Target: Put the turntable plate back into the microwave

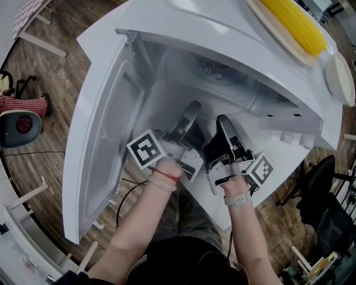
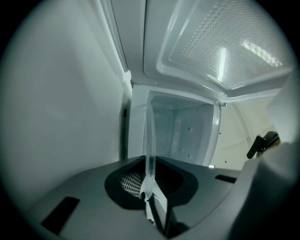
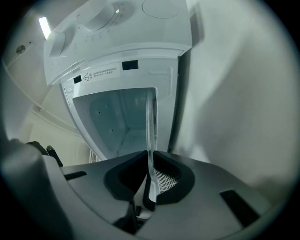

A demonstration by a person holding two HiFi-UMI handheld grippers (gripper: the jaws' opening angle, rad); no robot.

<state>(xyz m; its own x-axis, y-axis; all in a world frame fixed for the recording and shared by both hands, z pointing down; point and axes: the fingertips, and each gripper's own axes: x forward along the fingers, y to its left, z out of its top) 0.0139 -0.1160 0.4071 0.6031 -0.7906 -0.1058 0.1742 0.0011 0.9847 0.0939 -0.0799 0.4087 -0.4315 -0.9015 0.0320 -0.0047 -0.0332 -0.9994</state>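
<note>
The clear glass turntable plate (image 1: 245, 97) is held at its near rim by both grippers, inside the mouth of the white microwave (image 1: 183, 33). In the head view it is faint and hard to outline. My left gripper (image 1: 192, 108) and right gripper (image 1: 222, 119) reach side by side into the cavity. The left gripper view shows the plate (image 2: 151, 140) edge-on as a thin glass strip, with the left gripper (image 2: 150, 183) shut on it. The right gripper view likewise has the plate (image 3: 151, 126) edge-on, pinched in the right gripper (image 3: 151, 180). Behind it lies the cavity (image 3: 117, 117).
The microwave door (image 1: 100, 139) hangs open to the left. A tray with a yellow corn cob (image 1: 295, 25) and a white dish (image 1: 339, 78) rest on the microwave's top. A black chair (image 1: 325, 195) stands at the right. The control panel (image 3: 108, 14) sits beside the cavity.
</note>
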